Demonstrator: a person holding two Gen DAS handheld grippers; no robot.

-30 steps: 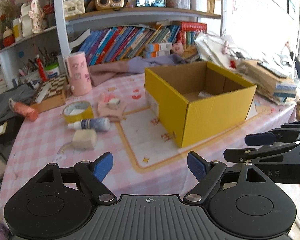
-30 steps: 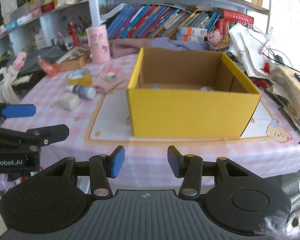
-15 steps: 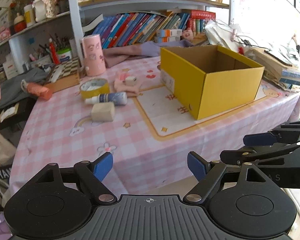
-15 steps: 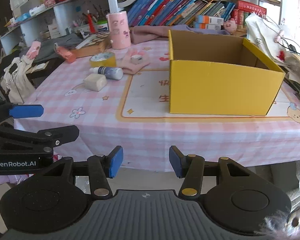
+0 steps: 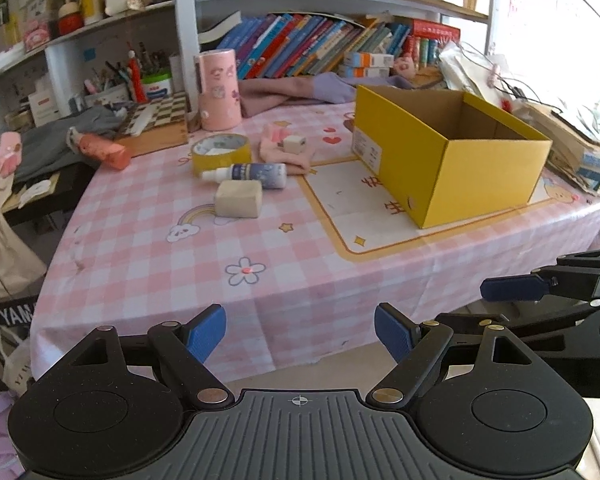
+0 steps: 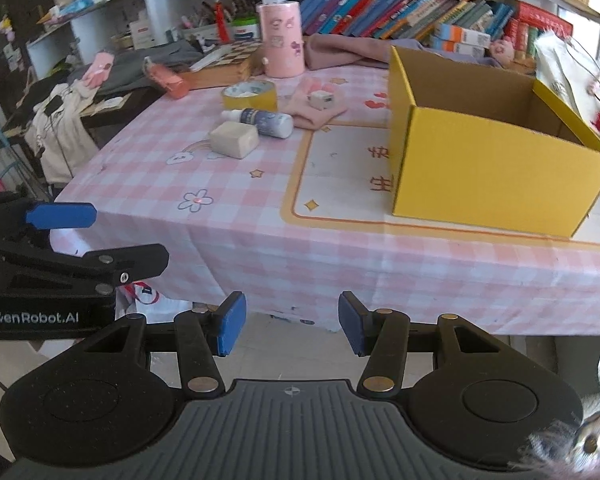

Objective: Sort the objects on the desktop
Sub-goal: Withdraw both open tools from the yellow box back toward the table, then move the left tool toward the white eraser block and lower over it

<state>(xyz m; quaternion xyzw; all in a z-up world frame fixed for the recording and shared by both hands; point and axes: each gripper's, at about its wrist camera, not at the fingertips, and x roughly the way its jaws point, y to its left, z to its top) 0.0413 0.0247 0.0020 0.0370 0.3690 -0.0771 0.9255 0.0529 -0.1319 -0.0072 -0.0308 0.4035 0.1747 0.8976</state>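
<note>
Both claws hang empty off the counter's (image 5: 140, 248) near edge, left claw (image 5: 300, 330) wide, right claw (image 6: 291, 322) half open. Block (image 5: 238, 199), bottle (image 5: 248, 172) and tape (image 5: 221, 153) huddle left of the box (image 5: 460, 176); grabbing one may nudge another. Pink checked cloth; cluttered bookshelves behind.

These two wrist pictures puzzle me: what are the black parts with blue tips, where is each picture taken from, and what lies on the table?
Each picture comes from a camera on a hand-held claw, looking along its two blue-tipped fingers. The left claw and right claw are both open and hold nothing, off the table's near edge. On the pink checked tablecloth stand an open yellow box, a tape roll, a lying small bottle, a pale block and a pink cylinder.
</note>
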